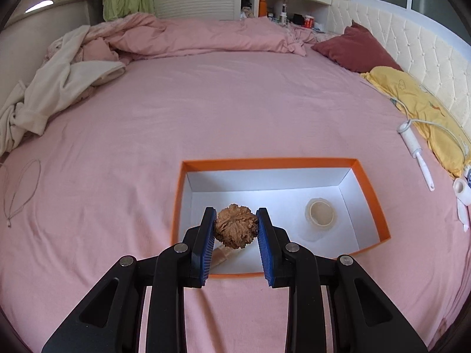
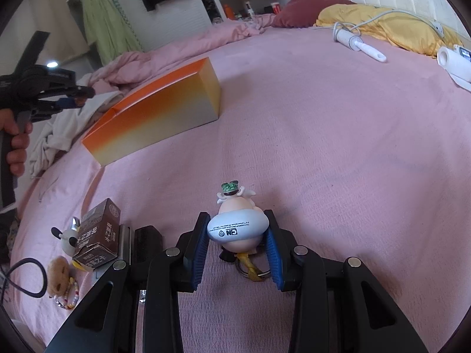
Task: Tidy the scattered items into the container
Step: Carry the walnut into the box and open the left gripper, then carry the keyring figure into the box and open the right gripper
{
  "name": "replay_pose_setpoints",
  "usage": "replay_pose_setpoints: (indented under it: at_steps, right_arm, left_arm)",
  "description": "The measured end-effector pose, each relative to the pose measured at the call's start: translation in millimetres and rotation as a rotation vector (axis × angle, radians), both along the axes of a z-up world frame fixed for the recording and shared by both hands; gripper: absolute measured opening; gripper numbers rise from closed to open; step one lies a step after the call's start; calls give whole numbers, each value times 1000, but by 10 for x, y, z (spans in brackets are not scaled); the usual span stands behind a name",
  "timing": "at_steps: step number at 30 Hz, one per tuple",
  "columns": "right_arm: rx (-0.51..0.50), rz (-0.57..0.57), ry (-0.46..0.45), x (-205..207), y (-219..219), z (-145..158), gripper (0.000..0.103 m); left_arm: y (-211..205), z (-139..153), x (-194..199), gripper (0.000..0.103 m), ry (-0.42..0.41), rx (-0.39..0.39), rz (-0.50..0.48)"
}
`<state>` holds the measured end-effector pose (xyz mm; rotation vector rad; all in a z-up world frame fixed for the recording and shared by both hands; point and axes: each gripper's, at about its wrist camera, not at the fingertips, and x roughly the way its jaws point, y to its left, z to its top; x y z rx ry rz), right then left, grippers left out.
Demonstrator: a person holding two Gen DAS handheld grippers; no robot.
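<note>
Left gripper clamps walnut at widest ridges, above orange box near edge: light, hard, round, may roll.
Right gripper pinches figurine base on bed: smooth plastic, slippery.

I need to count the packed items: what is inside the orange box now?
Inside the orange box: a tape roll and a tan piece, partly covered by the walnut in the left tool.

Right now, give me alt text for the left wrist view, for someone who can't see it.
The left gripper grips a wrinkled brown walnut between its blue pads, over the near end of an open orange box with a white inside, on a pink bedsheet. A roll of tape lies in the box, and a lint roller lies on the bed to the right.
</note>
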<state>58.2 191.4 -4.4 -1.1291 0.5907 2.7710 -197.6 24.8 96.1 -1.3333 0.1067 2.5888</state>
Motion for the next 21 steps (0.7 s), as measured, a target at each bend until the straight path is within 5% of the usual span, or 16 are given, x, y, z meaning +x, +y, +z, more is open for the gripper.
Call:
replay_pose_setpoints:
  at_steps: [4, 8, 11, 21]
  right_arm:
    - [1, 0, -1, -8, 1, -3, 35]
    - [4, 0, -2, -12, -1, -8, 35]
    - [6, 0, -2, -22, -2, -8, 35]
    - [14, -2, -7, -47, -16, -12, 35]
  left_arm:
    - [58, -386, -121, 29, -101, -56, 49]
    - [59, -498, -136, 33, -106, -75, 70]
    - [87, -515, -155, 71, -114, -85, 55]
    - [-166, 86, 276, 75, 77, 9, 30]
